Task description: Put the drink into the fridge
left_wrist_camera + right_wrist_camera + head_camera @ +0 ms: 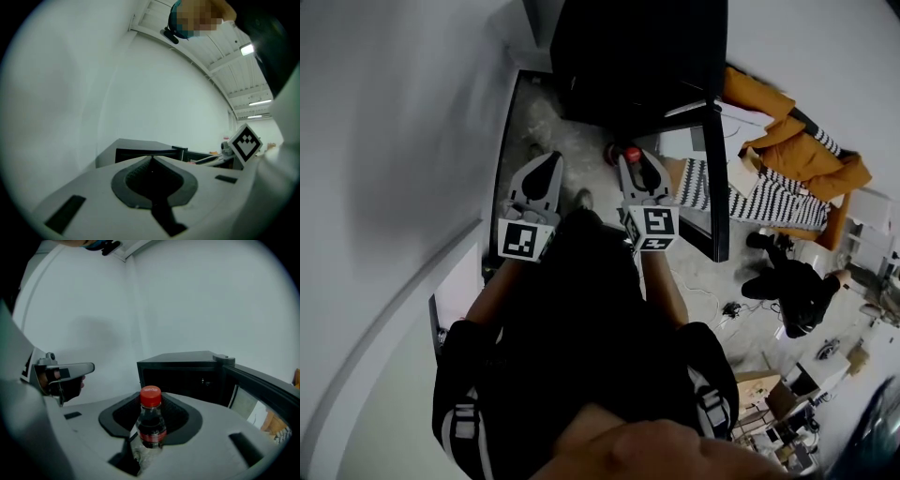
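Where the drink is: bottle (151, 423), red cap, dark liquid, upright betw. jaws of R gripper (636, 169), in front of fridge (187, 366), not inside.
R jaws: pinching bottle's lower body.
L gripper (151, 159): jaws pressed together, nothing betw. them.
Fridge: small, black, by white wall; door (262, 390) swung open on its right.
Beside fridge: orange and striped fabric (787, 159).

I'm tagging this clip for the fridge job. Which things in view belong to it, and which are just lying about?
Belongs to the job:
- drink bottle, red cap, clamped in the right gripper
- black fridge, its door open
- left gripper, shut and empty

Just lying about:
- orange fabric
- striped fabric
- dark bundle
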A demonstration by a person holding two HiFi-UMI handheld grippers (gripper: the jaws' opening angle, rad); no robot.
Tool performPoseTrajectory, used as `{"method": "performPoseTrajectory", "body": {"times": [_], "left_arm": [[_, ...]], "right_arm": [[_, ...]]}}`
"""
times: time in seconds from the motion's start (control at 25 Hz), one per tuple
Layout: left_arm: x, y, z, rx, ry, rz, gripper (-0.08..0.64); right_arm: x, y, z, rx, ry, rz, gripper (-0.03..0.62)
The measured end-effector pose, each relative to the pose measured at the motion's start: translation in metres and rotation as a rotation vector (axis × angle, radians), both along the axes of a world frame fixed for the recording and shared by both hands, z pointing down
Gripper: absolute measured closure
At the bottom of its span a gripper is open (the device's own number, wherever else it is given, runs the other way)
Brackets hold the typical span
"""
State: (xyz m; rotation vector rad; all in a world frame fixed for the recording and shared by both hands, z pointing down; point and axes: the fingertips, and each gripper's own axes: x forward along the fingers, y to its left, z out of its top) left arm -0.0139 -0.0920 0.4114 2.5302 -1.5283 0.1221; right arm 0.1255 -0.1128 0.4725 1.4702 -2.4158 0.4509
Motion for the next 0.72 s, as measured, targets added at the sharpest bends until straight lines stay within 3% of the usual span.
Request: {"method": "performPoseTrajectory", "body": {"times": [0.72], "left_arm": [[-0.027, -0.073, 0.032, -0.028, -0.009, 0.071, 0.554]], "right_arm": [[-0.040, -0.085, 0.041, 0.017, 0.039, -0.008, 0.469]]}}
